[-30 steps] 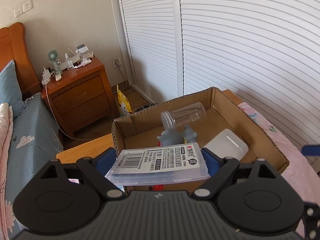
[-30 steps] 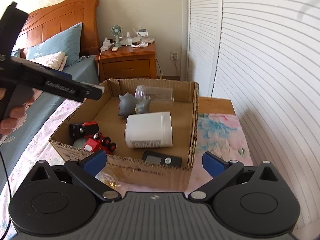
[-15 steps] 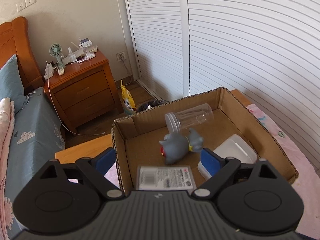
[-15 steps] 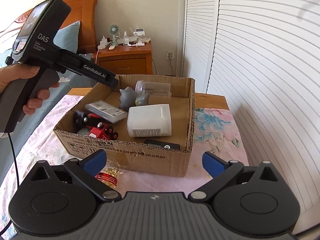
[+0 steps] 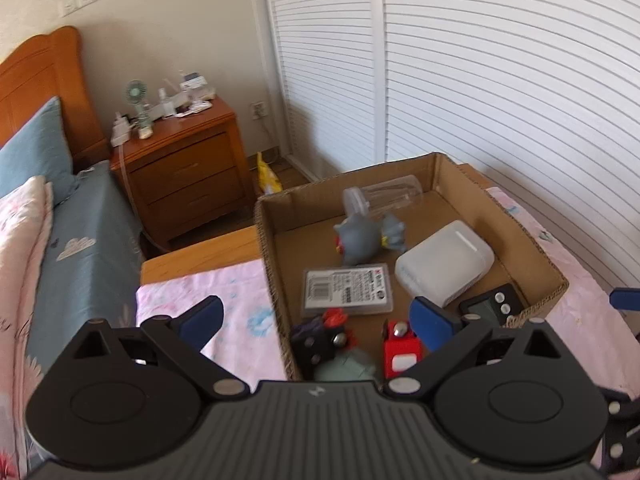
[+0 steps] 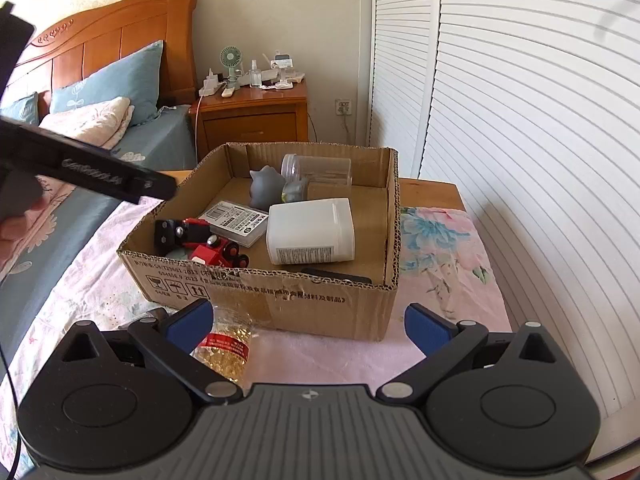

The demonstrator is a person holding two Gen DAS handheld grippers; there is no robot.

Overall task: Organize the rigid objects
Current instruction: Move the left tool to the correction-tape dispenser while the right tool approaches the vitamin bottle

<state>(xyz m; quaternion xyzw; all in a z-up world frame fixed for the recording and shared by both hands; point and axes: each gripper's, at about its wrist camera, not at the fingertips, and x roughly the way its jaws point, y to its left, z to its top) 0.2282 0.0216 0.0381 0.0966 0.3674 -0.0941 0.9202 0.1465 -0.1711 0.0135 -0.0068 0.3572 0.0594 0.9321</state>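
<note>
A cardboard box (image 5: 264, 240) (image 6: 260, 292) stands on the flowered cloth. Inside it lie a clear flat case with a barcode label (image 5: 346, 288) (image 6: 236, 222), a grey toy figure (image 5: 360, 240) (image 6: 266, 188), a clear jar (image 5: 384, 198) (image 6: 320, 168), a white plastic container (image 5: 444, 268) (image 6: 310, 230), a red toy car (image 5: 400, 354) (image 6: 216, 252) and a black timer (image 5: 492, 304). My left gripper (image 5: 316, 316) hovers over the box's near left corner, its jaws opening with nothing between them. My right gripper (image 6: 308, 322) stands open in front of the box, holding nothing.
A clear bag of golden bits (image 6: 228, 344) lies on the cloth before the box. A person's hand (image 6: 16, 220) holds the left gripper's body (image 6: 100, 172) at the box's left. A wooden nightstand (image 5: 188, 172), a bed and white louvred doors (image 6: 520, 120) surround the table.
The left gripper let go of the clear case, which now lies flat in the box. That gripper pulled back to the left with wider jaws. The right gripper backed off a little.
</note>
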